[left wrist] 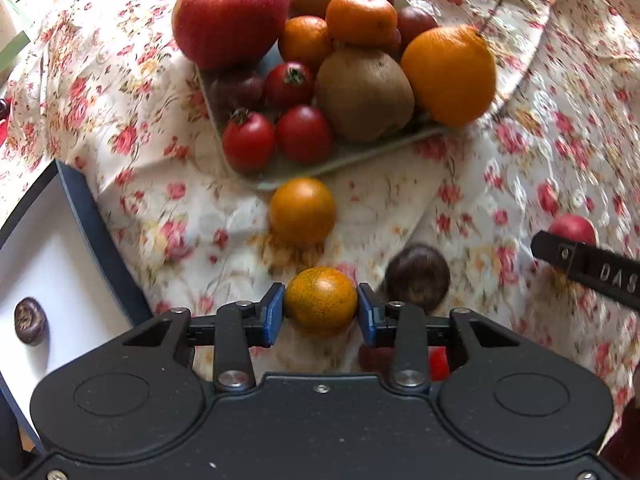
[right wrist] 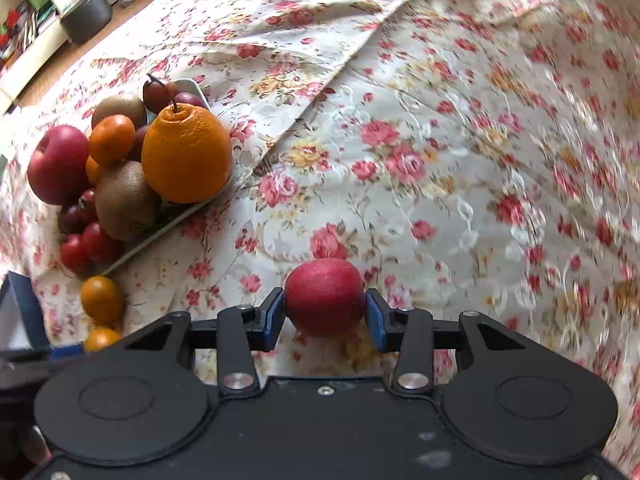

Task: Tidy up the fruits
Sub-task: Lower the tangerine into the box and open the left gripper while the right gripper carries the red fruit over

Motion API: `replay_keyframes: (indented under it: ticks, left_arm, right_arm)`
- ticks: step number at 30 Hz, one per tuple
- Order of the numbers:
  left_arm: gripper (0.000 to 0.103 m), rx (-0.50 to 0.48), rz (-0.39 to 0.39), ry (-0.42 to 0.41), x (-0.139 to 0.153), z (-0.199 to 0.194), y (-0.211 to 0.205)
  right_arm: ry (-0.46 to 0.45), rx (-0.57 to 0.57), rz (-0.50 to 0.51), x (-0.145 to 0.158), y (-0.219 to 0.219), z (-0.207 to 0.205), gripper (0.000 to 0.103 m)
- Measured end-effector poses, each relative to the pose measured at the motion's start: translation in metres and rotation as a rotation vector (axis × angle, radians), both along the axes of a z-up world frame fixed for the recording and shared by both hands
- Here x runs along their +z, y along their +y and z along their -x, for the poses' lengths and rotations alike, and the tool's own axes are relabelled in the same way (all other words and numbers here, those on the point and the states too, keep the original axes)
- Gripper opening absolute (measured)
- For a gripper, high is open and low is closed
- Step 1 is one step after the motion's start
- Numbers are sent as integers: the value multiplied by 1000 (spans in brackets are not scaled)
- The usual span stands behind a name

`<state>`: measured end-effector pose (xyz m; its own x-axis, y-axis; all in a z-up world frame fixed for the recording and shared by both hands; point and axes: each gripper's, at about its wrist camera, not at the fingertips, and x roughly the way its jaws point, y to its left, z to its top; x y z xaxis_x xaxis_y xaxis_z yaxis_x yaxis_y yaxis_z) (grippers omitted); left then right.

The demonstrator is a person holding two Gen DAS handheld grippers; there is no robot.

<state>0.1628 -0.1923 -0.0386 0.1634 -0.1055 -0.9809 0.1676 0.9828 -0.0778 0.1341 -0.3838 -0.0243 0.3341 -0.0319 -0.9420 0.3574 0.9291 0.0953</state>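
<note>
Left gripper (left wrist: 321, 307): blue pads pinch speckled orange tomato (left wrist: 321, 301) at its widest girth, secure for carrying | Right gripper (right wrist: 325, 309): pads clamp red fruit (right wrist: 325, 295) likewise | Tray (left wrist: 352, 154) at 12 o'clock, piled with fruit | White bin (left wrist: 60, 264) at 9 o'clock holds one dark fruit (left wrist: 30, 321); likely sorting destination

Floral tablecloth (right wrist: 440, 140), dark grey pot (right wrist: 86, 16) beyond its edge
</note>
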Motion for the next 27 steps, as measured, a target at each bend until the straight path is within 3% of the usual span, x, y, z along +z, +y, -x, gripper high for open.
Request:
replay_keyframes:
  ticks: [8,12,20,27]
  left_arm:
    - [46,-9,65,-23,33,36,46]
    - [46,15,53,-39,44,50,78]
    - [46,137,-16,-64,47,61,151]
    - [46,233,-19,-101,35,64,199]
  right_arm:
    - [2,-25,-66,20,12,35,44]
    - [-11,4,-62,32,33,54,44]
    - [-15,123,-123,42,105,84,44]
    - [-11,210,-147,44,178,98,44]
